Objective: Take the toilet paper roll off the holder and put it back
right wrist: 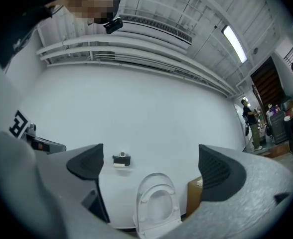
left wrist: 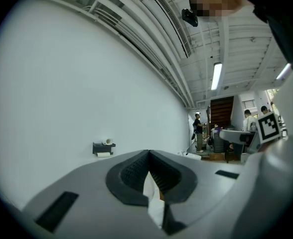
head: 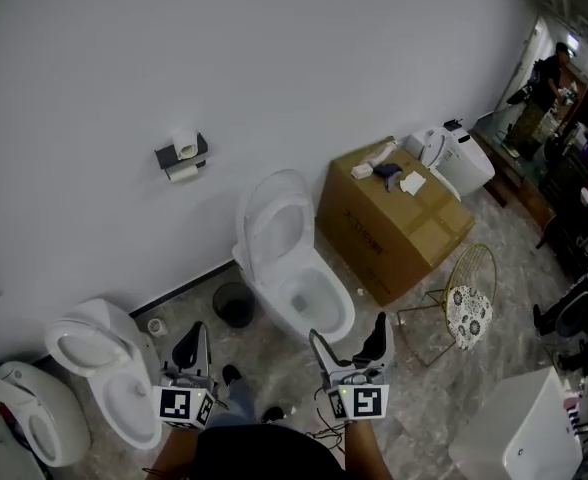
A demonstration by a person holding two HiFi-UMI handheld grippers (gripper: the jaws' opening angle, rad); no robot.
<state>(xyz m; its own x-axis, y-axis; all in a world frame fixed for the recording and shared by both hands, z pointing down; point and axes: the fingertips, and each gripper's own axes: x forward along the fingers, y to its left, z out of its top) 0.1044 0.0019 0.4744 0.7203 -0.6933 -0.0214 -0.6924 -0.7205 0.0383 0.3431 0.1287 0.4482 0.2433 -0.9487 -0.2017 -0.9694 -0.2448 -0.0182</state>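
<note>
Head view puts both of your grippers at 6 o'clock, low in the frame and well apart from the wall [head: 274,58]. Your left gripper [head: 191,346] has its jaws pressed together with nothing between them. Your right gripper [head: 349,338] has its jaws spread wide and empty.

The toilet paper roll [head: 185,145] stands on top of the dark holder [head: 167,155], which is fixed to the wall at about 11 o'clock from your grippers. A strip of white paper shows just below the holder. Neither gripper touches them.

A toilet [head: 294,278] with its lid up stands at 12 o'clock, between you and the wall. A small dark waste bin [head: 234,305] sits just beside it on the floor. A cardboard box [head: 394,223] lies at 2 o'clock, with a few small items on top. A wire chair [head: 471,303] stands at 3 o'clock. A second toilet [head: 109,368] is at 9 o'clock, close to your left gripper.

Left gripper view shows the left gripper [left wrist: 149,156] with its dark pads meeting at the tips. The holder [left wrist: 104,147] hangs on the wall at 10 o'clock beyond them, with the toilet paper roll [left wrist: 107,141] on top.

Right gripper view shows the right gripper [right wrist: 154,163] opened wide. The holder [right wrist: 121,159] and the toilet [right wrist: 154,203] are framed far off between the jaws, and the cardboard box [right wrist: 194,195] is at 4 o'clock.
</note>
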